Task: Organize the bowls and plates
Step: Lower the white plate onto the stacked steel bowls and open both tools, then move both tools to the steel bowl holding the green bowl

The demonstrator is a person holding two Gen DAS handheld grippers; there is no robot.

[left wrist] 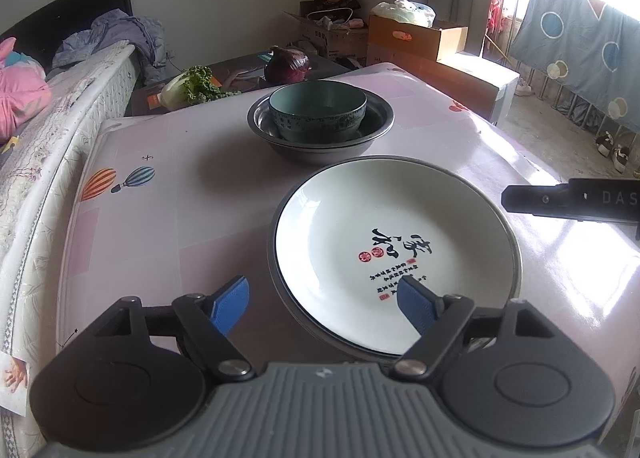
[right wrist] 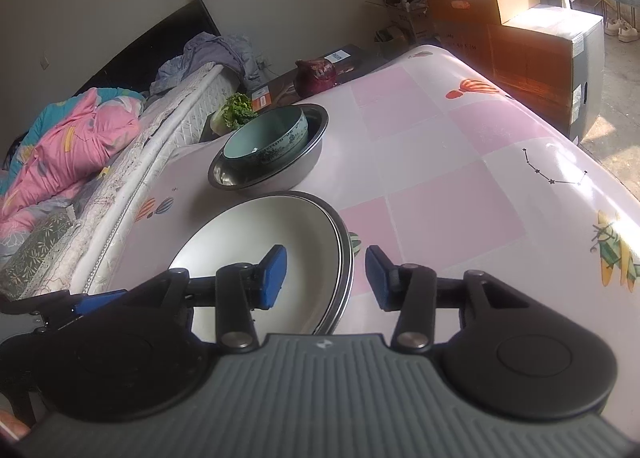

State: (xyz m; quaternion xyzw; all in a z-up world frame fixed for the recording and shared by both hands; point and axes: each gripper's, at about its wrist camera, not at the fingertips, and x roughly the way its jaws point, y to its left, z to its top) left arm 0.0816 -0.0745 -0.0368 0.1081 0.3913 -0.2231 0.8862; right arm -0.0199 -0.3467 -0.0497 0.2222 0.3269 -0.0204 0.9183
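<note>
Pink-checked cloth covers the bench [left wrist: 168, 218]. White plate [left wrist: 384, 242] tops a stack near its front edge; behind it a teal bowl [left wrist: 318, 108] sits inside a metal basin [left wrist: 376, 126]. Left gripper [left wrist: 322, 304] is spread, straddling the plate's near-left rim without contact. Right gripper [right wrist: 326, 276] is spread, straddling the right rim. Black calligraphy with red seals marks the plate; it cannot be read.

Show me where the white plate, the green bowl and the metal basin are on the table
white plate [left wrist: 340, 226]: left wrist view, on its bare white centre.
green bowl [left wrist: 320, 120]: left wrist view, on its patterned outer wall.
metal basin [right wrist: 308, 162]: right wrist view, on its outer steel wall.
</note>
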